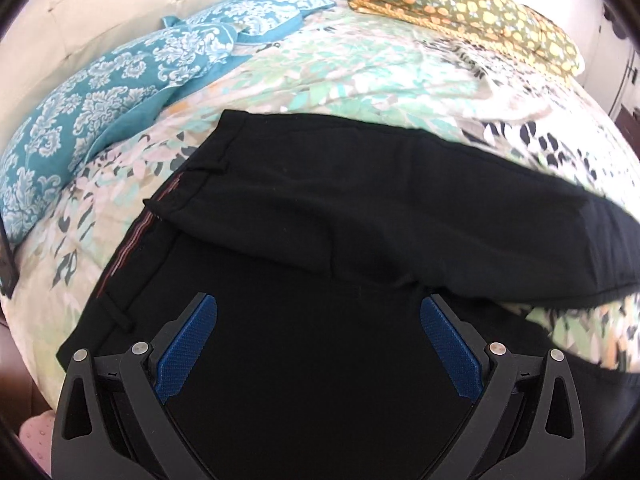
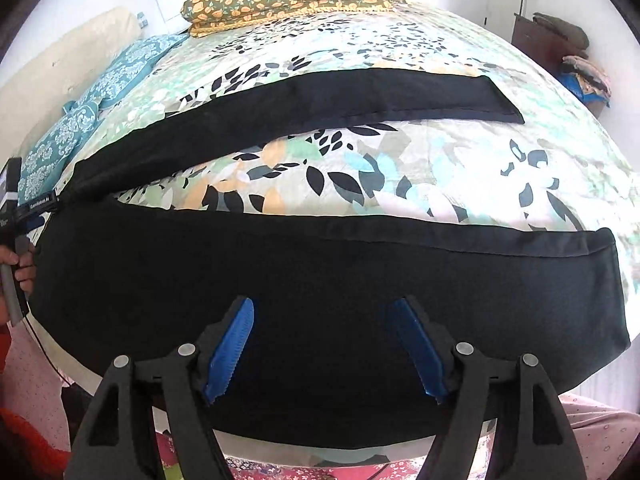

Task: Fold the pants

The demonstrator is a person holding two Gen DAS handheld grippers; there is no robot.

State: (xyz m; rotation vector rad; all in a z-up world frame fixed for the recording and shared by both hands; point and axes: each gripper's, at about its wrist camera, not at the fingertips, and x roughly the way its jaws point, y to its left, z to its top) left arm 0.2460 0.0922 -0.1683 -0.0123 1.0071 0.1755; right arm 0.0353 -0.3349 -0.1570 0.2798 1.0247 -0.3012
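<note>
**Black pants spread on bed, both tongs open and empty over the cloth**

Left tongs (image 1: 318, 340): jaws wide apart, blue pads (image 1: 188, 350) clear of everything, nothing held; black pants (image 1: 320, 216) lie flat on the floral bedspread (image 1: 360, 64) right beneath and ahead of them; waistband (image 1: 136, 236) runs up to the left of the left jaw, one belt loop just beside it; one leg trails off ahead and to the right.

Right tongs (image 2: 322, 344): jaws also well apart and empty, hovering over the near leg (image 2: 320, 272); its hem (image 2: 600, 248) sits far to the right of the right jaw; far leg (image 2: 320, 100) lies ahead, well apart from the near one, bedspread showing between; the person's hand (image 2: 24, 268) with the other tool is at the far left edge.

Handling, judged: light, thin woven cloth; fully limp, will sag and drape from any pinch; a little slick, so grip through both layers. Best holds look like the stiffer waistband for the left tongs and the stitched hem edge for the right; mid-leg pinches would likely bunch.
</note>
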